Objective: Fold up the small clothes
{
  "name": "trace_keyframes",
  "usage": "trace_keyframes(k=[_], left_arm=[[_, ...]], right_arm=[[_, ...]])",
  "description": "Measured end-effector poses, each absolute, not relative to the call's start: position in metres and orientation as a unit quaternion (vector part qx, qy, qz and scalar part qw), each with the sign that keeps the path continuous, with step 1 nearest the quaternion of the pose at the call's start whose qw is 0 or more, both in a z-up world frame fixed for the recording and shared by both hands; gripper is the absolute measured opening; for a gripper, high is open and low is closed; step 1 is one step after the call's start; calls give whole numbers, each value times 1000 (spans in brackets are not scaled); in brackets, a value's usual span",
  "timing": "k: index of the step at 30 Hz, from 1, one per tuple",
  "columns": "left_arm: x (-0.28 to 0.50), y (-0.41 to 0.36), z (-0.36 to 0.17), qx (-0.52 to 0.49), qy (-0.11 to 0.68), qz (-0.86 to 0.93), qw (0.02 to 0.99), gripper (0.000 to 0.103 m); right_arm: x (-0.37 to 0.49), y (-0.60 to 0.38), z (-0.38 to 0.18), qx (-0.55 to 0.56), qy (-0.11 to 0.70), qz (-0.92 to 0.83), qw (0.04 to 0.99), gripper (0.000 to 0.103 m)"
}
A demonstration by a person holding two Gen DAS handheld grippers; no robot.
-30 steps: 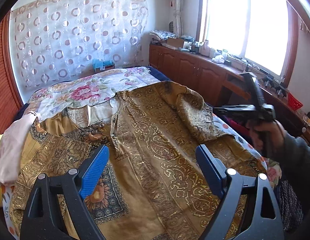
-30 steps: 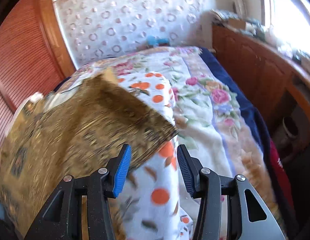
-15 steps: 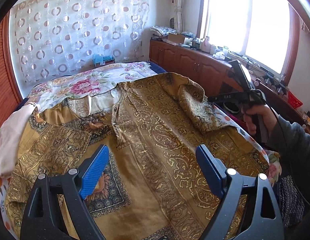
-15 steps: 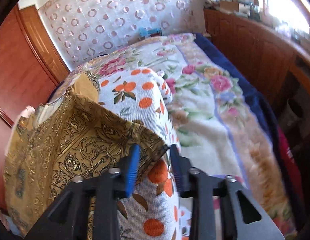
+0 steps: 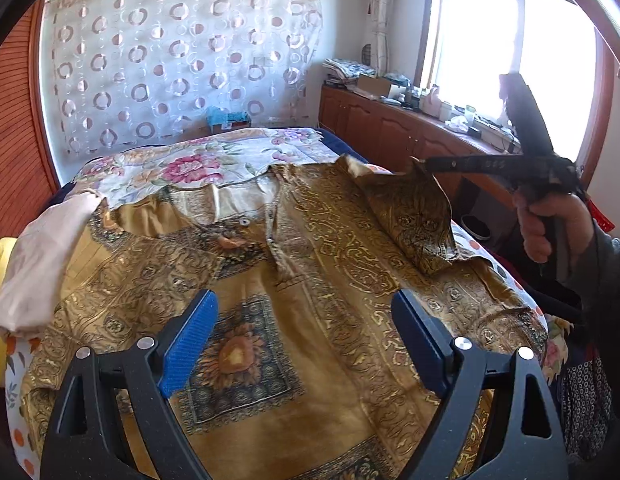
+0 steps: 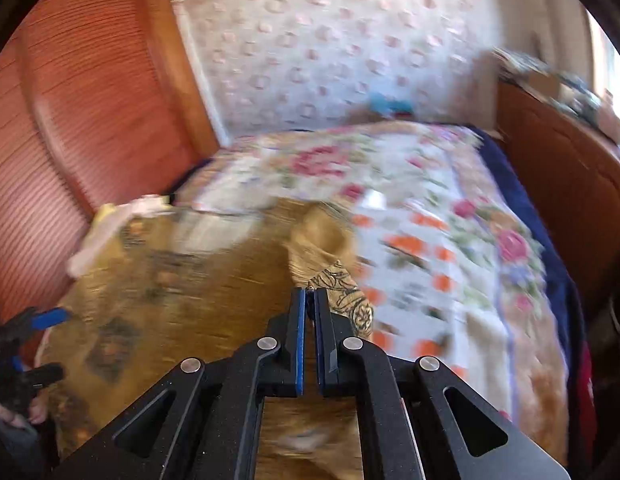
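A golden patterned shirt (image 5: 318,280) lies spread front-up on the bed, collar toward the far end. My left gripper (image 5: 305,320) hovers open above its chest, over the sunflower panel, nothing between the blue pads. My right gripper (image 6: 309,300) is shut on the edge of the shirt's right sleeve (image 6: 342,280). In the left wrist view the right gripper (image 5: 424,165) holds that sleeve (image 5: 414,216) lifted above the bed, a hand (image 5: 550,220) around its handle. The right wrist view is blurred by motion.
A floral blanket (image 5: 197,164) covers the bed's far end. A pale pink garment (image 5: 41,252) and something yellow (image 5: 1,264) lie at the left edge. A wooden cabinet (image 5: 390,128) with clutter runs along the right under the window. A slatted wooden door (image 6: 69,120) stands left.
My right gripper closed on the sleeve edge and lifted it up and inward over the shirt. The left gripper drifted slightly forward over the shirt, still open.
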State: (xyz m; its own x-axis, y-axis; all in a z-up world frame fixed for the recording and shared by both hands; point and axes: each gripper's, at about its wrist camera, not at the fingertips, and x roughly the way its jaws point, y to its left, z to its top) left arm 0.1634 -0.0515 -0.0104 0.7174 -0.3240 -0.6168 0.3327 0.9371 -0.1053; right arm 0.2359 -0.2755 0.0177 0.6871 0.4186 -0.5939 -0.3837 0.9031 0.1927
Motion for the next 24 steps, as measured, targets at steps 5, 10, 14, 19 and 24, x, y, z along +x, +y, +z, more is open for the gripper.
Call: trace_keyframes(k=[5,10,14,19,24], left_arm=[[160,-32,-9,-3,332,-164,929,89],[158,-18,-13,-7,335,-155,929,89],[159,-10,-18,-13,339,-150,929,89],[160,-2,-22,-15,341,-145,929,89],[160,11,-28,-12,349,-129,928,89]], right_arm=[[222,-207,32,-12,317,292,902,4],[231,-181,27,-9,328,317,890,5],[245,-201,22,-1,330,313,890,38],[257,-218,10,-7,341,270,901,41],[251,-230,-21,-41,366,218,904,41]])
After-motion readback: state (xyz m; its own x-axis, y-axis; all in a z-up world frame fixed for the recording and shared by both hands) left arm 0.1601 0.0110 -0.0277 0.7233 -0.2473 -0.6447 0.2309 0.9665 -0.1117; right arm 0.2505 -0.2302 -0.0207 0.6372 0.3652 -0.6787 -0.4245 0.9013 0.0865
